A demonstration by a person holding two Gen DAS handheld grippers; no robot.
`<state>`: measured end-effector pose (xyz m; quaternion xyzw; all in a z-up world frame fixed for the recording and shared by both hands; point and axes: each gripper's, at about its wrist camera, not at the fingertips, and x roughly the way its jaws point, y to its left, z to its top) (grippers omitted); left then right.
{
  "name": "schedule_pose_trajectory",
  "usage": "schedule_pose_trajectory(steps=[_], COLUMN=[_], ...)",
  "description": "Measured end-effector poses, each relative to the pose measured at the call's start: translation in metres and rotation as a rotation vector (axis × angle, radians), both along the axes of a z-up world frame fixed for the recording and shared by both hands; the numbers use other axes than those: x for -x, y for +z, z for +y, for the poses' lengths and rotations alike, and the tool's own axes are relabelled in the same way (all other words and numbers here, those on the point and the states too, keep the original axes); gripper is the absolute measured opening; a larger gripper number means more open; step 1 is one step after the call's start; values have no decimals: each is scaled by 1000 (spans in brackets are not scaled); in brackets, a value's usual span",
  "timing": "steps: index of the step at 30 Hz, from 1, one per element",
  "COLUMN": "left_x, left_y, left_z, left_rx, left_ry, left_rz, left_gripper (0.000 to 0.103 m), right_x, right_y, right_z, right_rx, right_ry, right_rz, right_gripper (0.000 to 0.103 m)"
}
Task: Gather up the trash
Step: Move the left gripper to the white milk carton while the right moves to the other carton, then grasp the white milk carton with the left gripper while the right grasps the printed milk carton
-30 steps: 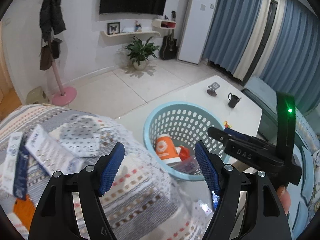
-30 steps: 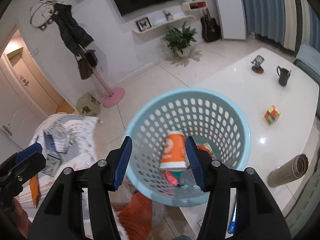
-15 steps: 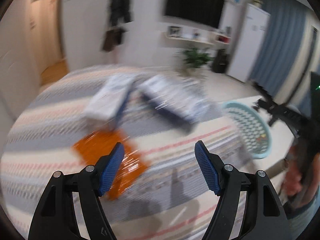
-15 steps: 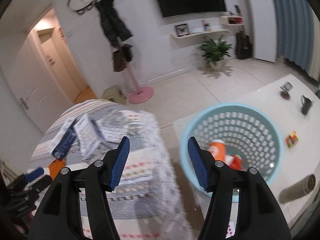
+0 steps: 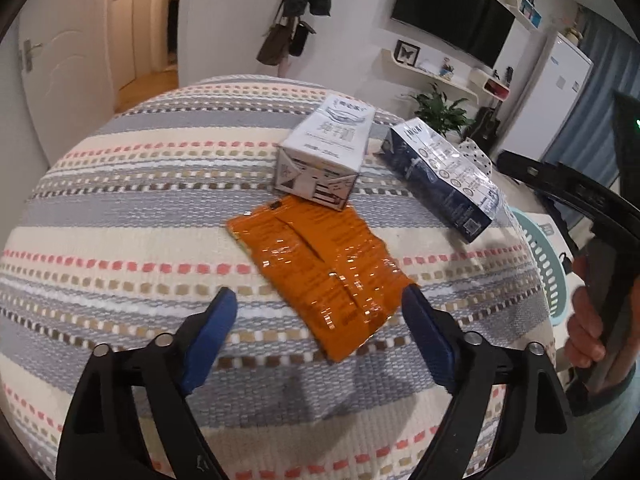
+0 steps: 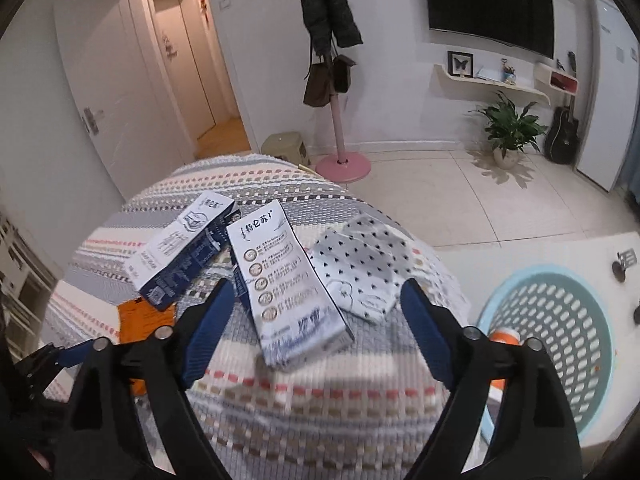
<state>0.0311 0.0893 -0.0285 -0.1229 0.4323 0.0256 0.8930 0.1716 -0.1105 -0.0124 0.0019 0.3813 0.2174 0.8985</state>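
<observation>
Now both grippers have just been opening, nothing between their fingers. The left gripper (image 5: 316,312) faces the wrapper (image 5: 320,268), which lies flat on the striped cloth (image 5: 120,208), long axis slanting away to the upper left. The right gripper (image 6: 314,312) faces a carton (image 6: 284,280) lying lengthwise away from it. The basket (image 6: 560,340) sits to the right.

Left claw (image 5: 316,312) and right claw (image 6: 316,304) both angled downward, jaws just widened, nothing between them
</observation>
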Motion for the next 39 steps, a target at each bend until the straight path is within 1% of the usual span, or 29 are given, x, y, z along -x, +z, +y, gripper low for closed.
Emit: schedule_pose_trajectory(steps=[4,7,10,12,14,15,16,17,18,20,22,23,25,28,29,30,31,32,33,35,37,39], left_x=[-19,-24,-31,-34,-31,-31,-28,-25,-22,-15,-9,-5,2,12,11,10,9,5,-1,-12,-33,-56], left_y=[-9,-13,-15,-16,-16,-14,-14,-12,-11,-9,-8,-8,-7,-3,1,5,11,17,26,38,46,46], left_z=[-11,-20,-29,-35,-35,-34,-30,-25,-20,-10,-2,1,5,10,12,14,15,16,15,11,7,2], left_rx=[-11,-48,-113,-167,-211,-210,-205,-191,-177,-131,-106,-76,-46,-59,-56,-49,-43,-40,-40,-58,-91,-129], left_ry=[-5,-3,-9,-18,-18,-19,-20,-23,-25,-24,-33,-45,-63,-61,-59,-57,-56,-58,-75,-92,-125,-135], left_rz=[31,38,53,58,52,48,42,33,26,13,8,5,-6,-26,-37,-48,-62,-76,-92,-114,-116,-91], left_gripper=[85,89,89,86,74,70,62,55,51,35,29,28,28,29,37,41,49,60,63,75,82,83], right_x=[-17,-23,-25,-26,-26,-24,-22,-19,-17,-10,-4,0,11,27,30,35,36,38,40,42,45,50], right_y=[-13,-21,-29,-34,-36,-36,-36,-36,-36,-34,-32,-30,-28,-22,-21,-20,-20,-20,-21,-24,-24,-23], right_z=[11,21,34,43,50,53,55,58,60,62,64,63,62,58,55,51,48,45,43,37,32,27], right_rx=[24,42,61,89,107,117,125,133,138,145,147,148,144,128,122,113,108,105,105,96,76,63], right_ry=[9,21,40,51,64,66,69,74,80,83,87,84,84,76,73,67,63,56,51,46,53,62], right_rz=[43,67,85,94,98,96,92,86,84,72,69,67,57,46,43,42,43,48,55,81,93,101], right_gripper=[85,85,86,86,85,85,81,71,69,57,55,55,55,55,55,55,55,55,55,55,55,55])
